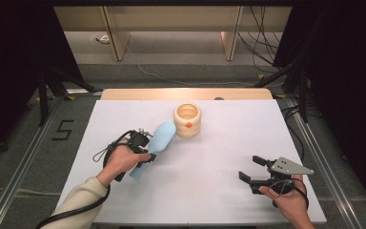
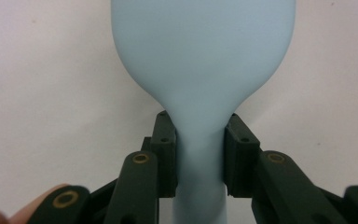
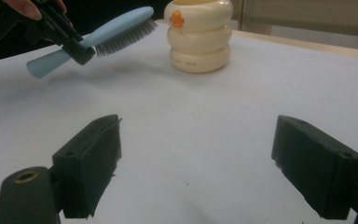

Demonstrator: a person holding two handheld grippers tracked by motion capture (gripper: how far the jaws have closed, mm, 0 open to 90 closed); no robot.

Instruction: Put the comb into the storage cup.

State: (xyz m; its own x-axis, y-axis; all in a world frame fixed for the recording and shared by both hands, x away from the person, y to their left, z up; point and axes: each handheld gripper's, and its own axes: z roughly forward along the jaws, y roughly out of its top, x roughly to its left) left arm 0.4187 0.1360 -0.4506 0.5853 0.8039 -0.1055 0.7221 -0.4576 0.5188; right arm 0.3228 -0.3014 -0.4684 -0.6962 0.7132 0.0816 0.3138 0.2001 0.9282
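Left claw (image 1: 143, 143) is clenched on the neck of a light blue hairbrush (image 1: 158, 143), right where the handle narrows below the head; the left gripper view has both pads pressed on it. Brush hangs off the table (image 1: 209, 191), tilted, head towards 1 o'clock and bristles facing down, just short of the cream ringed cup (image 1: 188, 120) that stands at about 12 o'clock from table centre.

Right claw (image 1: 255, 168) sits at roughly 4 o'clock, released, jaws wide w/ nothing between.

Handling, my guess: brush looks like light, stiff plastic w/ a smooth, maybe slippery handle, so the neck is a sensible spot. It's near balance and the flare stops it sliding. Bristles probably flex.

Cup has an orange duck-like mark on its front and a line of small print low on the wall, too tiny to read.
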